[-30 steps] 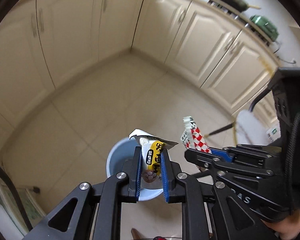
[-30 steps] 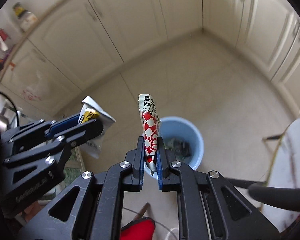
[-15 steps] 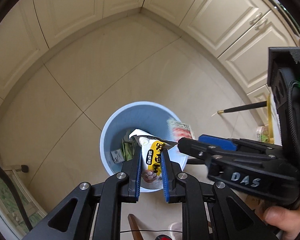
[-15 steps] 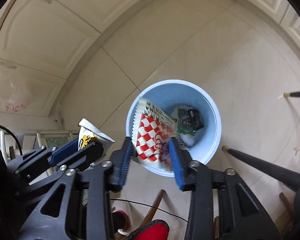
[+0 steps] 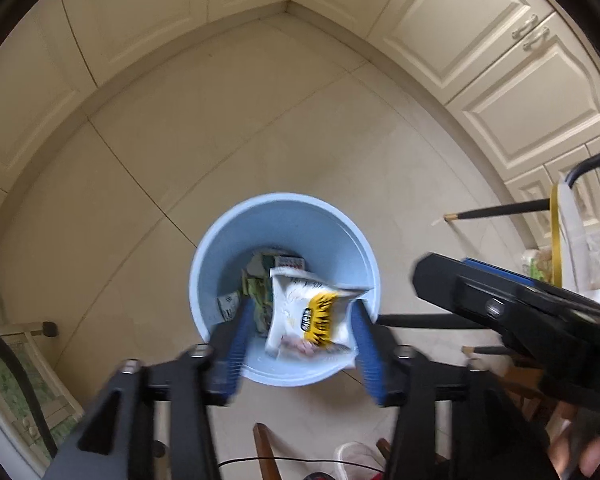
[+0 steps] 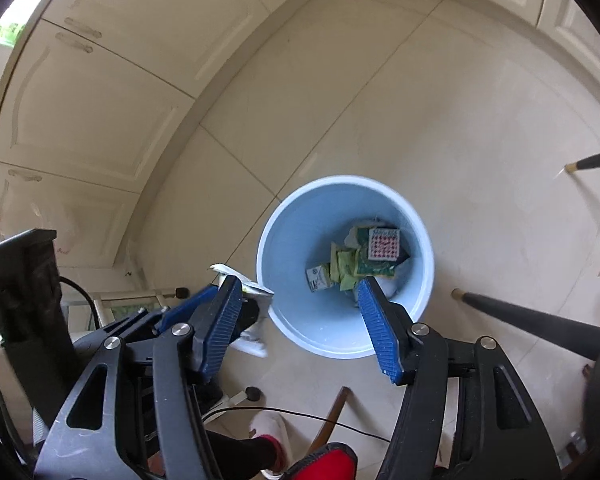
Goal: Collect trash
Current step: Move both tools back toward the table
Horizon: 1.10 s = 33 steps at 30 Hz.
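Note:
A light blue bin (image 5: 300, 220) stands on the tiled floor below both grippers, with several wrappers at its bottom. My left gripper (image 5: 302, 336) hangs over the bin's near rim and its jaws are opening. A white and yellow snack wrapper (image 5: 312, 316), blurred, sits loose between its fingers above the bin. My right gripper (image 6: 298, 284) is over the bin (image 6: 296, 240) too, its jaws opening with nothing between them. A red and white checked wrapper (image 6: 384, 244) lies inside the bin. In the right wrist view the left gripper (image 6: 204, 312) is at the bin's left rim.
Cream cabinets (image 5: 480, 40) line the walls around the floor corner. Black furniture legs (image 6: 520, 316) slant in at the right of the bin. A person's red and white shoe (image 6: 272, 440), a cable and a wooden stick (image 6: 332, 416) lie near the bottom edge.
Both grippers came down over the bin. The right jaws opened and the checked wrapper fell into the bin. The left jaws opened and the yellow wrapper came loose.

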Each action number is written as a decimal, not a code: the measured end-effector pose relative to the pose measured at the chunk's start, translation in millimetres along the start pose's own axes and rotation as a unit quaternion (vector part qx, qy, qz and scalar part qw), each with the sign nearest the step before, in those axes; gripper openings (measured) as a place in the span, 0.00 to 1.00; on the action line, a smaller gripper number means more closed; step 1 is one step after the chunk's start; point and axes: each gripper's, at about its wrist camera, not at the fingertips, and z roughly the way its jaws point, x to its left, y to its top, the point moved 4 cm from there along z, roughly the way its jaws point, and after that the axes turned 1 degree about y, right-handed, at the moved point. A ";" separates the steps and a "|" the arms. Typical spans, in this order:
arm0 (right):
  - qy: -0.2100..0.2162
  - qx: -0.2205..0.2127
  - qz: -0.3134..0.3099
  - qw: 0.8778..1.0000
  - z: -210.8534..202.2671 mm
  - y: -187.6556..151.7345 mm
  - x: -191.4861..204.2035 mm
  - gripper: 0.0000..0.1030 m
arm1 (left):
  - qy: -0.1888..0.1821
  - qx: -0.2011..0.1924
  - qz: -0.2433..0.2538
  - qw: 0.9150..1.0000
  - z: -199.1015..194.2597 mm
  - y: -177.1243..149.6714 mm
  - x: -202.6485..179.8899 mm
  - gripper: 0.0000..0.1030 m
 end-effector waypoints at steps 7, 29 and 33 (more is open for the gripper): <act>0.017 -0.030 -0.016 0.999 -38.6 -8.0 26.4 0.57 | 0.031 -0.038 -0.020 0.999 -49.9 -0.2 5.6 0.50; -0.007 -0.342 -0.176 0.923 -352.7 -144.2 175.4 0.94 | 0.086 -0.414 -0.008 0.906 -364.4 -131.2 -89.8 0.90; -0.025 -0.410 -0.176 0.895 -425.9 -189.8 171.7 1.00 | 0.059 -0.471 0.028 0.880 -390.4 -179.1 -122.3 0.95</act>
